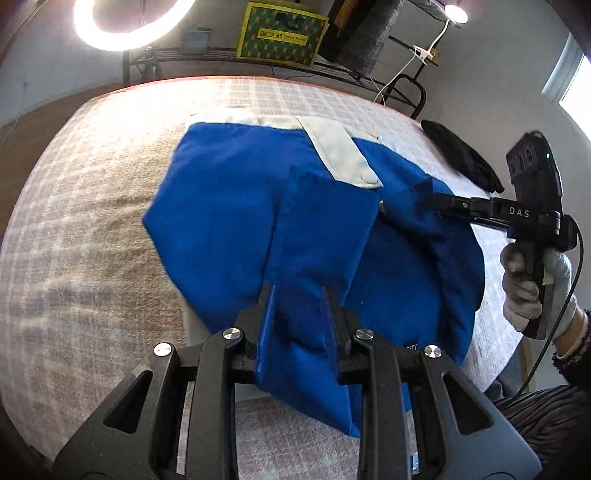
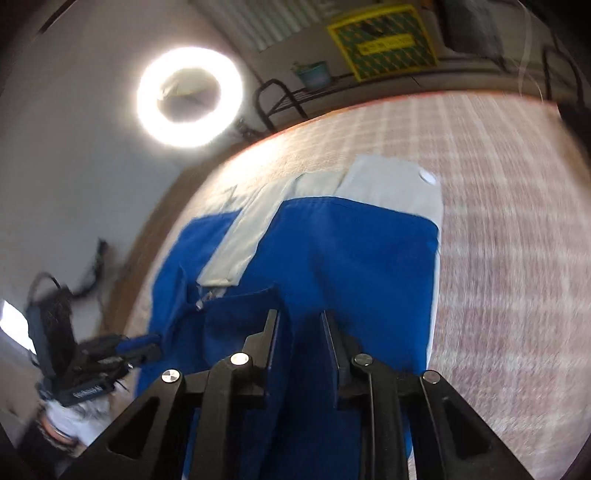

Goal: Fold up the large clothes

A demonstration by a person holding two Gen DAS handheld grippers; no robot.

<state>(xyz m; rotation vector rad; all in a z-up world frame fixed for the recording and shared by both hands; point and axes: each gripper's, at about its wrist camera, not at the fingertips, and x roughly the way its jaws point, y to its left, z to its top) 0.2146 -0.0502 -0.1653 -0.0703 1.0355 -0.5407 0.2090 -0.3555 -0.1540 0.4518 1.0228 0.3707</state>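
A large blue garment (image 1: 236, 206) with white trim (image 1: 343, 151) lies partly folded on a table covered with a beige checked cloth (image 1: 92, 206). My left gripper (image 1: 300, 295) is shut on a blue fold at the garment's near edge and holds it lifted. My right gripper (image 1: 430, 201) comes in from the right and is shut on another blue fold. In the right wrist view the right gripper (image 2: 300, 319) pinches blue fabric (image 2: 354, 251), with the white trim (image 2: 391, 177) beyond and the left gripper (image 2: 147, 345) at the lower left.
A black cloth item (image 1: 461, 155) lies on the table's far right. Behind the table stand a metal rack (image 1: 258, 62) with a yellow-green box (image 1: 282, 33) and a small blue pot (image 1: 197, 38). A ring light (image 1: 129, 22) glares at the top left.
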